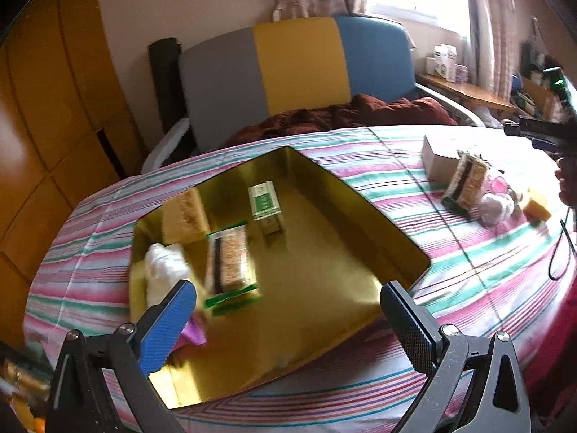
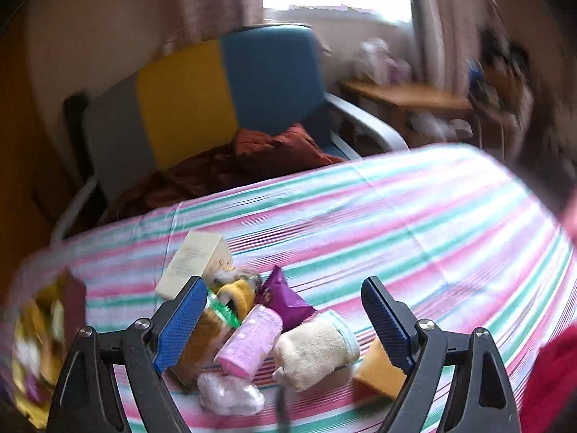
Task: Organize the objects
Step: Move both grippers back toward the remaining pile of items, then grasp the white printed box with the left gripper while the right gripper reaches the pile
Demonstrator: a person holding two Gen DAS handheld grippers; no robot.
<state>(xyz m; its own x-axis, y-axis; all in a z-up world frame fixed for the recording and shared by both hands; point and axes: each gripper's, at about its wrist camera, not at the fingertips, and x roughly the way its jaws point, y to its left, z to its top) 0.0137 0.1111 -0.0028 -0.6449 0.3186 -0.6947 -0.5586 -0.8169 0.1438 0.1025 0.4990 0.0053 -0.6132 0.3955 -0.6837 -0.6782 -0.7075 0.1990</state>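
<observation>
The right claw (image 2: pixel 279 310) is wide open with nothing in it, right above a little pile on the striped tabletop (image 2: pixel 414 238): a cream sock (image 2: pixel 313 353), a pink bottle (image 2: pixel 252 339), a purple packet (image 2: pixel 283 299) and a yellow sponge (image 2: pixel 378 371), with a white box (image 2: pixel 194 263) just behind. The left claw (image 1: pixel 288 310) is open and empty too, over the near edge of the gold tray (image 1: pixel 324 252), where a snack bar (image 1: pixel 230 263), a green box (image 1: pixel 265 205) and a white bundle (image 1: pixel 164 270) already lie. I think the step is picking the next thing, so the right claw must go down, close on one thing, maybe the sock, and carry it to the tray.
</observation>
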